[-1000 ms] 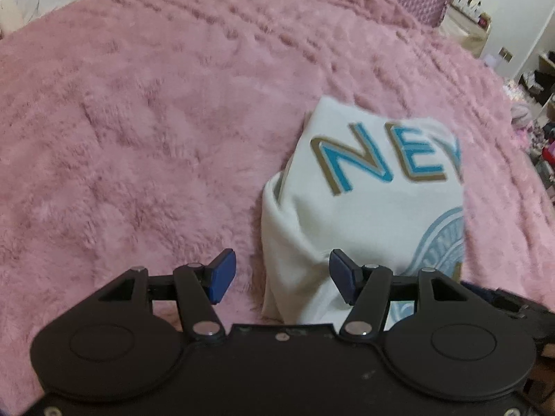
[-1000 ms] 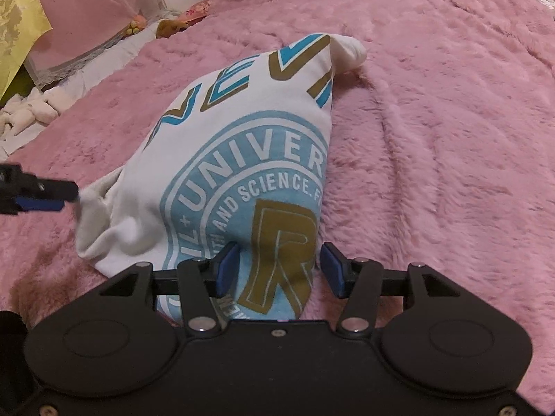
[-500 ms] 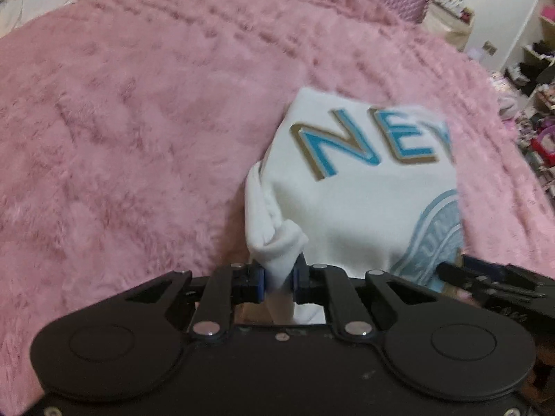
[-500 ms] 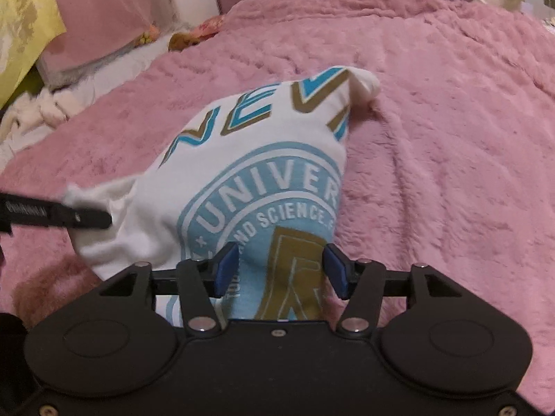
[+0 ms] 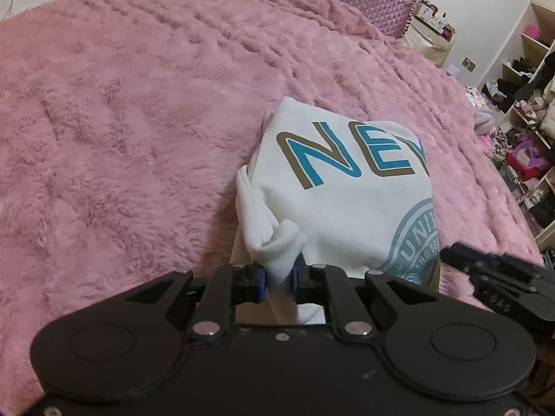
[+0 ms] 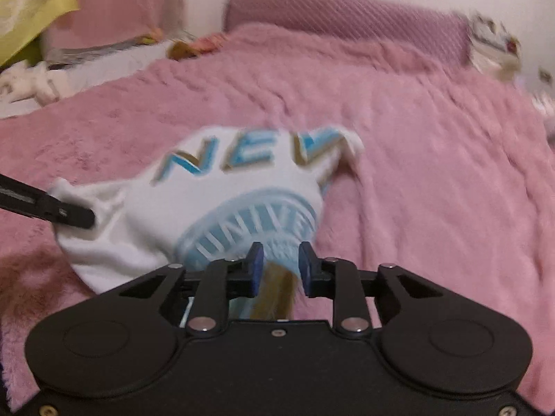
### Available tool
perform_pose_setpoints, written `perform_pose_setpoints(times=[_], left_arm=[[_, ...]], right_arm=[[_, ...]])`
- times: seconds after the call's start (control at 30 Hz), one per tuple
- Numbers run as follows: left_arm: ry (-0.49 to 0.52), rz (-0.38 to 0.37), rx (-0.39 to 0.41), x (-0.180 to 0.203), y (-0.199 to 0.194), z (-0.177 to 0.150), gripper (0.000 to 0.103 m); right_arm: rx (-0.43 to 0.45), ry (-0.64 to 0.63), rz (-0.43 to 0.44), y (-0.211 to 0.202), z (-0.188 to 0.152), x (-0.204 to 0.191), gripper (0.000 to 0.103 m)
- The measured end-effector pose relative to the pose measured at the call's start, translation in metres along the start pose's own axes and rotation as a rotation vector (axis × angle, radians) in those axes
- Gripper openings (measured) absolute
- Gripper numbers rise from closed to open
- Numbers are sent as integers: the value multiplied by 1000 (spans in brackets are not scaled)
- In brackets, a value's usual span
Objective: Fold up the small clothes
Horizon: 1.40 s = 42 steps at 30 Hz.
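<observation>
While the white printed shirt [image 5: 347, 208] lies part-folded on the pink bed blanket [image 5: 138, 121], my left tongs [image 5: 279, 282] are clenched on its bunched near corner. My right tongs [image 6: 277, 268] straddle the near hem; the blur means I cannot tell whether they grip. Judged step: lifting the near edge. Next: carry both corners forward together.

pink fluffy blanket [image 5: 138, 131], purple headboard [image 6: 347, 20], cluttered shelves [image 5: 527, 104]

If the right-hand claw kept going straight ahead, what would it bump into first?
Probably the white shirt: the right claw already has printed cloth between its fingers, with the pink blanket beyond.
</observation>
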<state>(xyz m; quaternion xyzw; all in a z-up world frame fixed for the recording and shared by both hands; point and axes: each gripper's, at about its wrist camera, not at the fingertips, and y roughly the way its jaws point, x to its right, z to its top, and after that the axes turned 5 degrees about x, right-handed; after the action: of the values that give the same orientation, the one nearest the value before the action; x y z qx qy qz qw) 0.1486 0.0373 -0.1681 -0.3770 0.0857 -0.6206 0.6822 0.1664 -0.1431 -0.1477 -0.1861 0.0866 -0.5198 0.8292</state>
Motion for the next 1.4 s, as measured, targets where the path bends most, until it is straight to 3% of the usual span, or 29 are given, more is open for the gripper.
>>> perform_pose_setpoints(times=[0.1,0.17,0.2,0.23,0.27,0.37,0.7,0.9,1.0,1.03,1.17,1.33,1.4], left_arm=[[-9,-2,-4,-3,-2,-1,11],[-6,-1,-6,-2,-3,-1,11],[-5,0,-6,-1,-4,-2,11],[-3,-2,-9,0,-4,-2,11],[0,-1,-11,1,-3,-2,11],[3,-6,-11,2,-2,-2,11],[10,14,-14,4,-2,-2,11],[31,-17,-2,13,-7,1,11],[43,-12,2,17,-5,0,11],[42,-10,1,16,-4,0,11],[26,-12,-17,11,4,-3,11],[32,-10,-19,15,4,-2,11],[31,-14,-22,14,5,-2,11]], right_arm=[[-56,-12,45,20,2,-5,35],[-82,-36,36,35,-2,-8,37],[-87,-47,28,40,-5,-9,33],[-84,-52,12,42,-6,-9,13],[-78,-41,9,41,-7,-7,5],[-72,35,34,35,-2,7,0],[-41,63,5,15,1,6,0],[-26,128,-34,0,3,26,0],[10,86,-157,-12,4,35,0],[7,125,-162,-15,5,47,0],[15,224,-146,-18,3,71,0],[-21,184,-38,3,0,42,1],[-16,147,-17,8,-1,27,16]])
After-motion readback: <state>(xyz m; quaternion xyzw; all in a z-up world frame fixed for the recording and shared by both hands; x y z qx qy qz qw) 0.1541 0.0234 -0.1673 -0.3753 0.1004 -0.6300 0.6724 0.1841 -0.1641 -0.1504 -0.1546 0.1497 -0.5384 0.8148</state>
